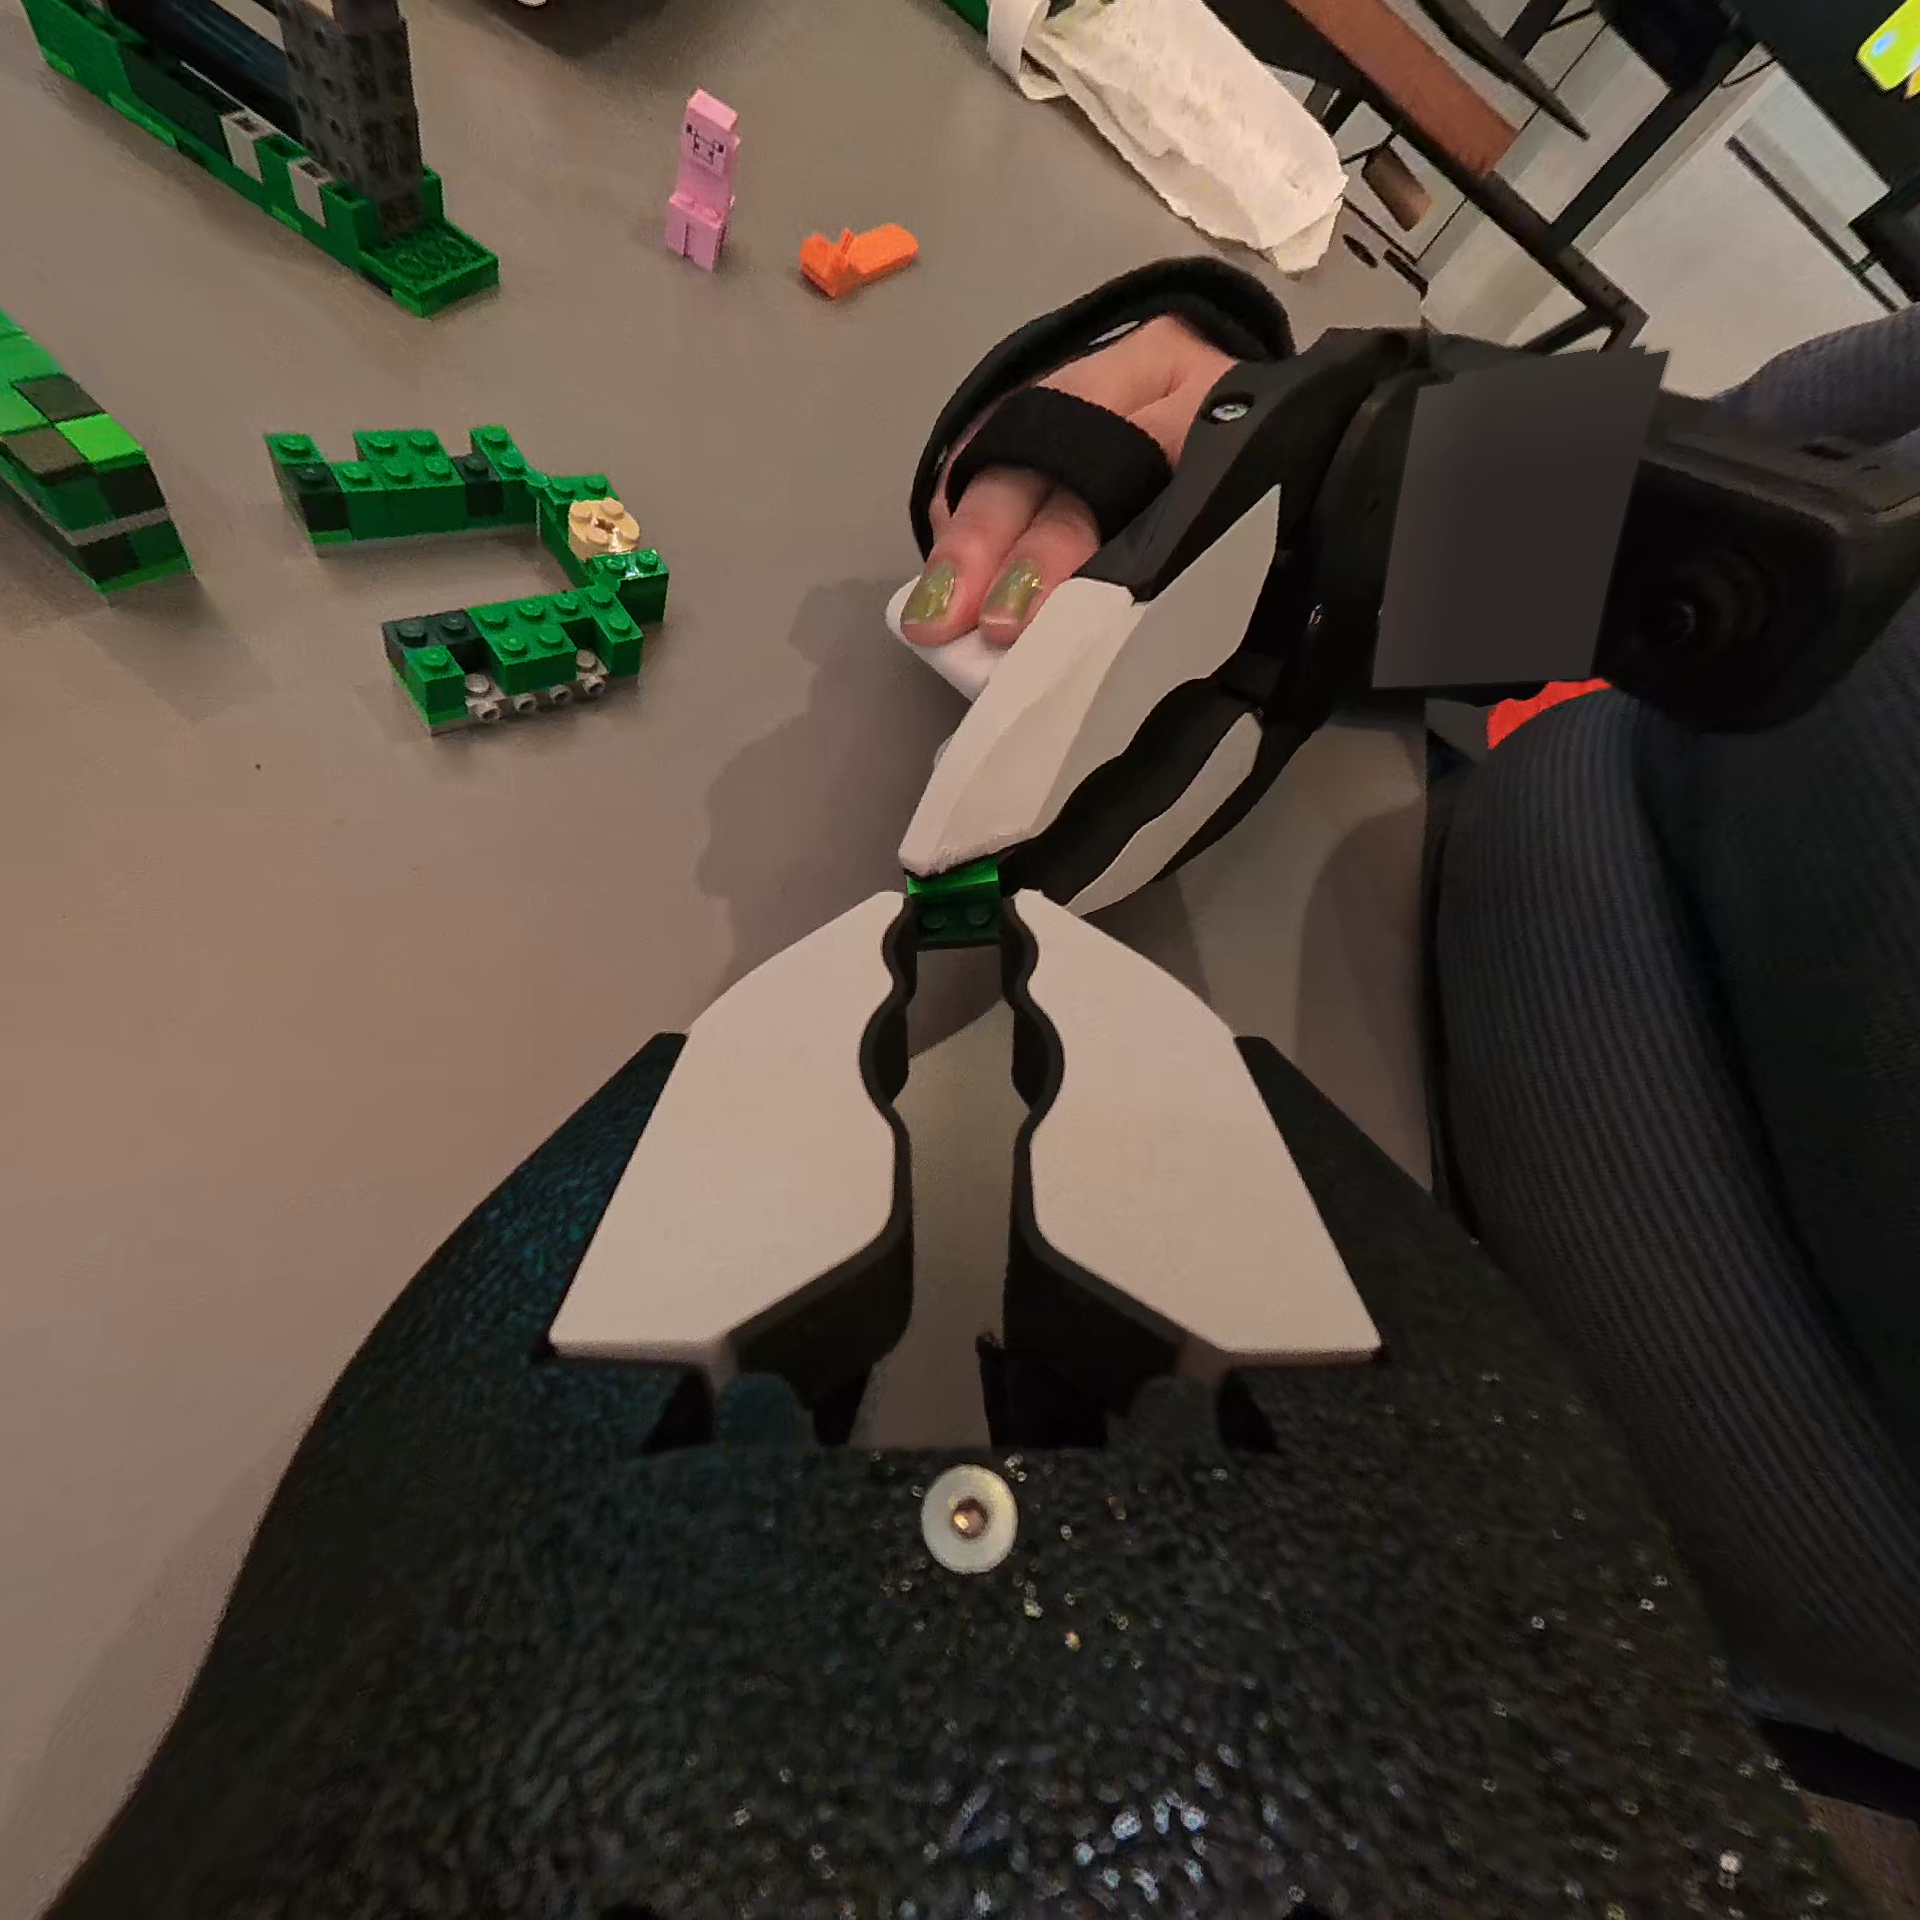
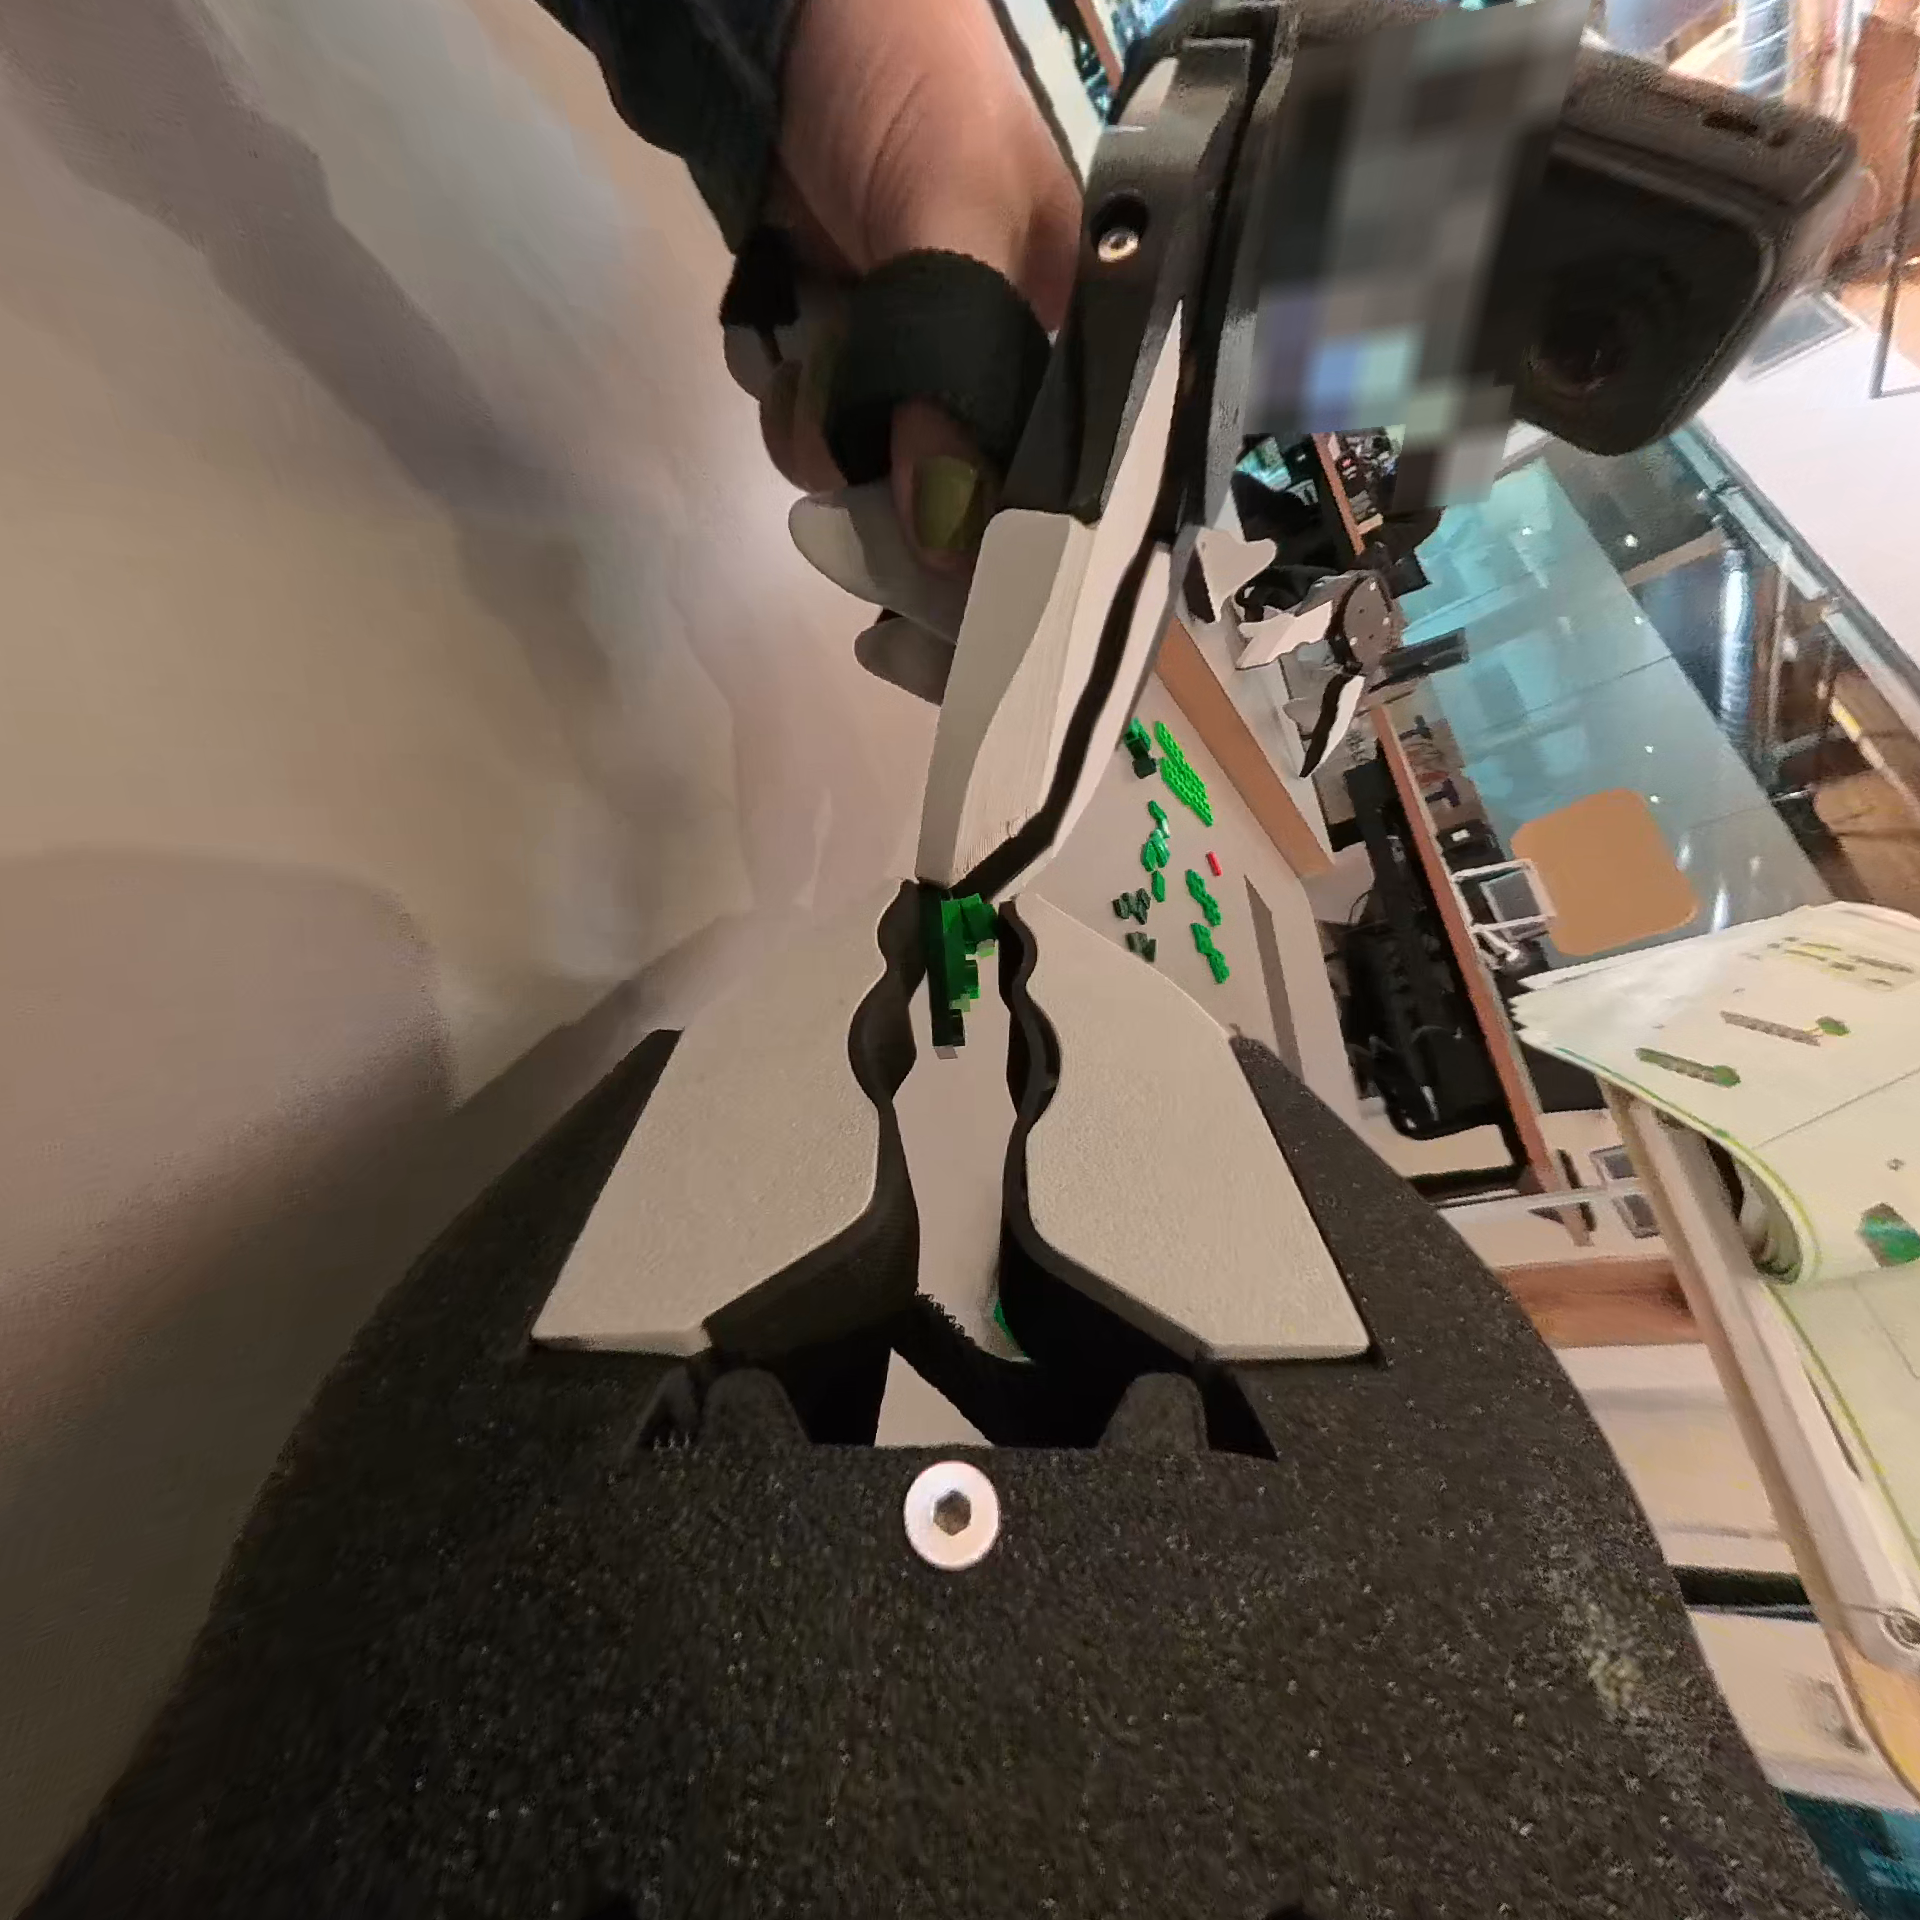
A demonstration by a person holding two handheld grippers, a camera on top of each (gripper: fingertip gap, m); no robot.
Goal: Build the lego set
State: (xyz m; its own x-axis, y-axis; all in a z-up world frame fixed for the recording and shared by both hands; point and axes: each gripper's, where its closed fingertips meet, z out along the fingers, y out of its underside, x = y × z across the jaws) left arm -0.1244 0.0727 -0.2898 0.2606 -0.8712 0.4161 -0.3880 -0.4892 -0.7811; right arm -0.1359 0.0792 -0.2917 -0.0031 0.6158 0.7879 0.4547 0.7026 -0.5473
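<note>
In the left wrist view, the left gripper (image 1: 954, 920) is pinching a small green lego piece (image 1: 956, 914) between its tips, above the grey worktop (image 1: 416, 935). The right gripper (image 1: 961, 868) is touching the piece from above, near the worktop's edge.

In the right wrist view, the right gripper (image 2: 961, 935) is closing on the green lego piece (image 2: 954, 961) at its tips. Loose green bricks (image 2: 1179, 852) are lying well apart.
</note>
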